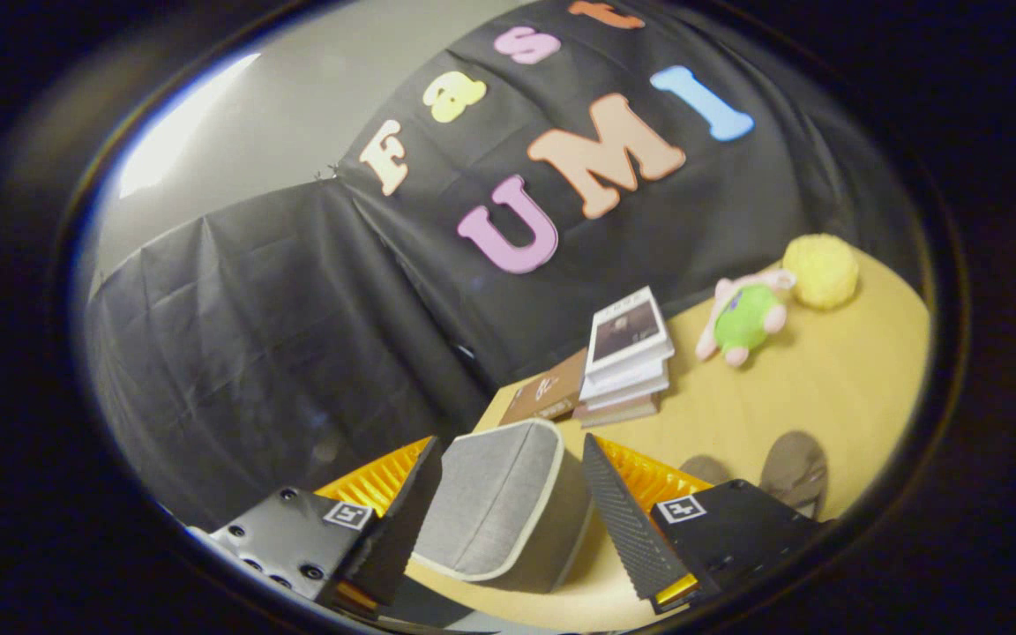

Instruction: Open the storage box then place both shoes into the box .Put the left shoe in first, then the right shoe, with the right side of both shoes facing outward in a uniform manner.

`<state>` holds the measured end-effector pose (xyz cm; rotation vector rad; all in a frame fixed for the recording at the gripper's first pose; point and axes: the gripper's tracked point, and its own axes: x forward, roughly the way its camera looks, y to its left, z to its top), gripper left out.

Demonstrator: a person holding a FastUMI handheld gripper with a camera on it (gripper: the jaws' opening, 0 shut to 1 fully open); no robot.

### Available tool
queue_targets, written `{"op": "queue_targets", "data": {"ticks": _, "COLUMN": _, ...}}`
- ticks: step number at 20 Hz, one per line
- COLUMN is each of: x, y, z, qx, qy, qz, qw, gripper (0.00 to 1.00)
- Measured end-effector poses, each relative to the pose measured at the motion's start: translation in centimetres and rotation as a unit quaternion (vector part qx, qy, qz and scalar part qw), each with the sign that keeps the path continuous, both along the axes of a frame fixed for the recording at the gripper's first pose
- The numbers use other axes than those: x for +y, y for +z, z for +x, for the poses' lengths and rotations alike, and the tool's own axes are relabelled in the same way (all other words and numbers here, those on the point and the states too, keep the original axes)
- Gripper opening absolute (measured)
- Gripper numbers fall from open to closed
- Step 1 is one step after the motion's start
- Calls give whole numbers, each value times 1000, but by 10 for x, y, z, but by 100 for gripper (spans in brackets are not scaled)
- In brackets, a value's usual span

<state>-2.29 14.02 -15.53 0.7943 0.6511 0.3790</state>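
The grey fabric storage box [490, 503] with a pale trim stands on the wooden table [825, 388], its lid down. It sits between the fingers of my gripper [511, 441], which is open. The left finger [402, 520] lies against the box's side, and a narrow gap separates the box from the right finger [627, 520]. Beyond the right finger lie two brownish shoes, one [795, 472] in fuller view and the other [706, 467] partly hidden behind the gripper body. The view is tilted.
A stack of books [627, 357] stands beyond the box near the table's back edge, with a brown book [552, 392] beside it. Farther off lie a green and pink plush toy [746, 317] and a yellow fluffy ball [819, 271]. Black cloth walls close the back.
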Motion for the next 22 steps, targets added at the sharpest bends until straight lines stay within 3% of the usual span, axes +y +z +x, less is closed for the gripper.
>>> {"op": "queue_targets", "data": {"ticks": 5, "x": 23, "y": -36, "z": -18, "qx": 98, "qy": 10, "qz": 100, "qw": 990, "gripper": 99}}
{"op": "queue_targets", "data": {"ticks": 16, "x": 82, "y": -98, "z": -59, "qx": 239, "qy": 69, "qz": 196, "qw": 948, "gripper": 97}}
{"op": "queue_targets", "data": {"ticks": 22, "x": 98, "y": -98, "z": -69, "qx": 267, "qy": 91, "qz": 235, "qw": 930, "gripper": 81}}
